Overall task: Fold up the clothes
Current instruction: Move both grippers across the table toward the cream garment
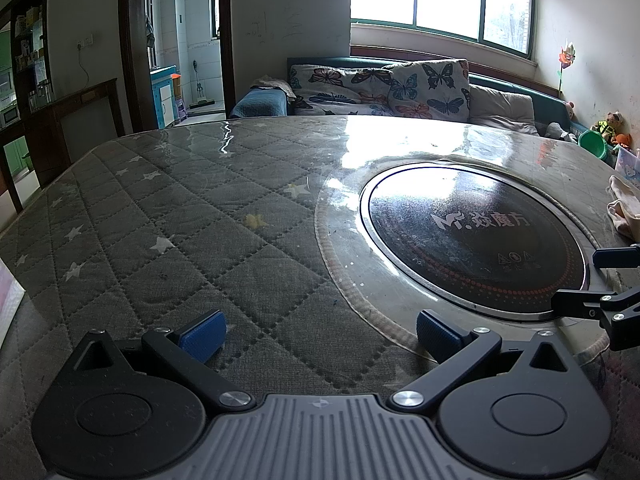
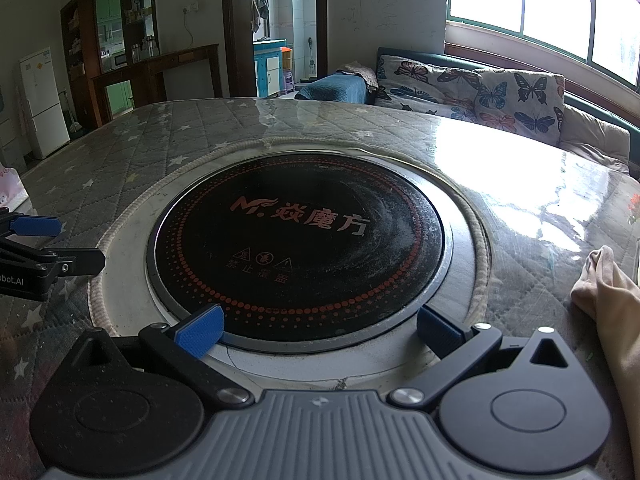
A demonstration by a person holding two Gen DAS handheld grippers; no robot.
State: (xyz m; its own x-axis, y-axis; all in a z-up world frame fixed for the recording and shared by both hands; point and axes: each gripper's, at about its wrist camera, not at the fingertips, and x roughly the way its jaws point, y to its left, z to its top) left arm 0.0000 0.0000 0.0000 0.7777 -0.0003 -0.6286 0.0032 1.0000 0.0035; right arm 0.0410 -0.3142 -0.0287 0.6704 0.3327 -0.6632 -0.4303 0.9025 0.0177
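A cream-coloured garment (image 2: 608, 320) lies crumpled at the right edge of the table; it also shows in the left wrist view (image 1: 624, 208) at the far right. My right gripper (image 2: 320, 332) is open and empty, low over the near rim of the black round hotplate (image 2: 296, 240), left of the garment. My left gripper (image 1: 320, 332) is open and empty over the grey quilted table cover (image 1: 180, 216), left of the hotplate (image 1: 476, 236). Each gripper shows in the other's view: the right one (image 1: 600, 280) and the left one (image 2: 44, 244).
The table has a glossy clear sheet over the star-patterned quilt. A sofa with butterfly cushions (image 1: 380, 88) stands behind it under the window. A pink-white bag (image 2: 10, 188) stands at the table's left edge. A doorway and dark wooden cabinets (image 2: 120, 60) are at the back left.
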